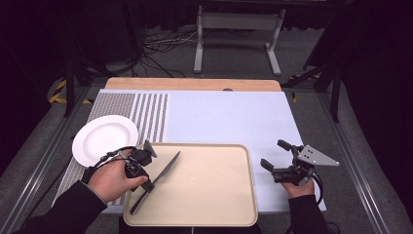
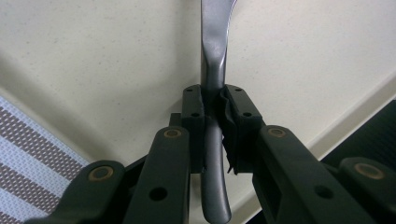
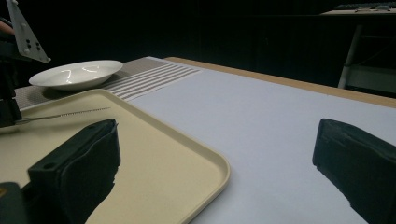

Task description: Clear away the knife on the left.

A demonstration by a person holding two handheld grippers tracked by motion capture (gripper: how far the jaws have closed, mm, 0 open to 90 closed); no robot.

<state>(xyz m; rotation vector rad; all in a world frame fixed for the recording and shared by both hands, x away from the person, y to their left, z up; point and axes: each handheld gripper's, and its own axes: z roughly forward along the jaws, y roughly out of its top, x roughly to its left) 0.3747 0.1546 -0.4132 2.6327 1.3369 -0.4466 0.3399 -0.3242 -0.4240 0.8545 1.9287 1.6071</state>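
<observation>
Black jaws of the left gripper (image 2: 215,116) were clamped on the handle of a dark metal knife (image 2: 214,56), pinching it from both sides just below the point where the handle narrowed toward the blade. In the left gripper view the handle's rounded end hung down between the jaw arms while the blade ran up and out of the top edge, over the speckled beige tray (image 2: 93,65). From the high view, the left gripper (image 1: 146,183) sat at the tray's left rim, and the knife (image 1: 163,173) lay slanted across the tray's left part, its tip pointing up and right, its handle end near the tray's near-left corner. The left hand (image 1: 114,178) wrapped the gripper body, a dark sleeve behind it.

The right gripper (image 1: 275,156) stood with its jaws spread wide and nothing between them; in the right gripper view its two black jaws sat far apart at the bottom corners. It hovered over the pale blue mat (image 1: 229,117) just right of the tray (image 1: 209,195), held by the right hand (image 1: 298,187).

A white plate (image 1: 104,139) rested on the striped part of the mat, left of the tray and just beyond the left hand. The wooden table edge (image 1: 192,84) showed past the mat.
</observation>
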